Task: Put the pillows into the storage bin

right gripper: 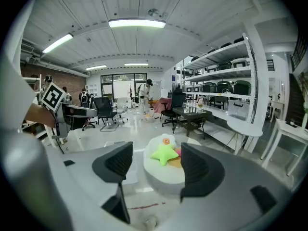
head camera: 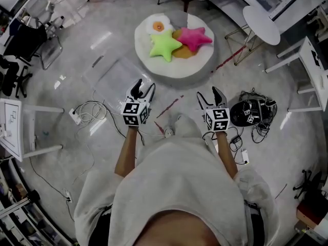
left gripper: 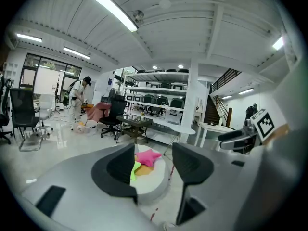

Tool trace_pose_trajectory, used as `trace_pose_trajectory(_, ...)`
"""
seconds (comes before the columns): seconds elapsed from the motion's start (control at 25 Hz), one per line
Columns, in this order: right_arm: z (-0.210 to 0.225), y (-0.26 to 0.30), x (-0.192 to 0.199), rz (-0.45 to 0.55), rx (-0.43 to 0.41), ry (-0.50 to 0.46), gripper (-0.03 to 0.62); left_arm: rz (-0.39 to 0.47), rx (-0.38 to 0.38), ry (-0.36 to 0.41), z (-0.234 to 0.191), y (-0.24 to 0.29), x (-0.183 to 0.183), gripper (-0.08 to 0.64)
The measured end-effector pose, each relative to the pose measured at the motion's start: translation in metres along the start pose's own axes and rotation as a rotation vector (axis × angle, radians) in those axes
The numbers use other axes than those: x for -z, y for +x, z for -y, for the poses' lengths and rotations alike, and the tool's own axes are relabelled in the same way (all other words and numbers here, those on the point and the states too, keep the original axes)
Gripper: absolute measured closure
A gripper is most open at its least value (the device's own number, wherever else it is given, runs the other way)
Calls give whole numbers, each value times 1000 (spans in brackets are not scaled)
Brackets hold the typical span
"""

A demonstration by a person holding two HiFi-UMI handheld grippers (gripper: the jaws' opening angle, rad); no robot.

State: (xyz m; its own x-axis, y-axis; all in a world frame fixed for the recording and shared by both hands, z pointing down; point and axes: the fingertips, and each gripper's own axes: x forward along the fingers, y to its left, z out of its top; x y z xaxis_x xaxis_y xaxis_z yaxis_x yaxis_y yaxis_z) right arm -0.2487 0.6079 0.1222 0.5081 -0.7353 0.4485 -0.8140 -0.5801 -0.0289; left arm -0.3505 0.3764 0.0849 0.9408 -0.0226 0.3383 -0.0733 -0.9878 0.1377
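Several pillows lie on a round white floor cushion (head camera: pixel 197 68): a green star (head camera: pixel 164 45), a pink star (head camera: pixel 195 37), a white egg-shaped one (head camera: pixel 158 25) and an orange one (head camera: pixel 185 52) under the stars. A clear storage bin (head camera: pixel 119 79) sits on the floor to the cushion's left. My left gripper (head camera: pixel 142 90) and right gripper (head camera: pixel 211 96) are both open and empty, held short of the cushion. Between the left gripper's (left gripper: pixel 154 163) jaws I see the pink star (left gripper: pixel 148 156). The right gripper (right gripper: pixel 155 163) frames the green star (right gripper: pixel 164 153) and the cushion (right gripper: pixel 163 179).
Cables and a power strip (head camera: pixel 76 116) lie on the floor at left. A black helmet-like object with tangled cords (head camera: pixel 245 114) sits at right. A round white table (head camera: pixel 261 24), white desks (head camera: pixel 15 129) and office chairs (head camera: pixel 25 40) ring the area. A person (left gripper: pixel 77 102) stands far off.
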Motion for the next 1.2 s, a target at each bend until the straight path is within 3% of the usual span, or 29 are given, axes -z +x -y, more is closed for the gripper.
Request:
trace_pose_trajectory(0.52, 45, 80, -12, -14, -23, 13, 296, -29, -30, 0, -32, 80, -13, 319)
trace_pose_trajectory(1.2, 175, 255, -96, -33, -102, 30, 296, -66, -126, 2, -100, 265, -100, 325)
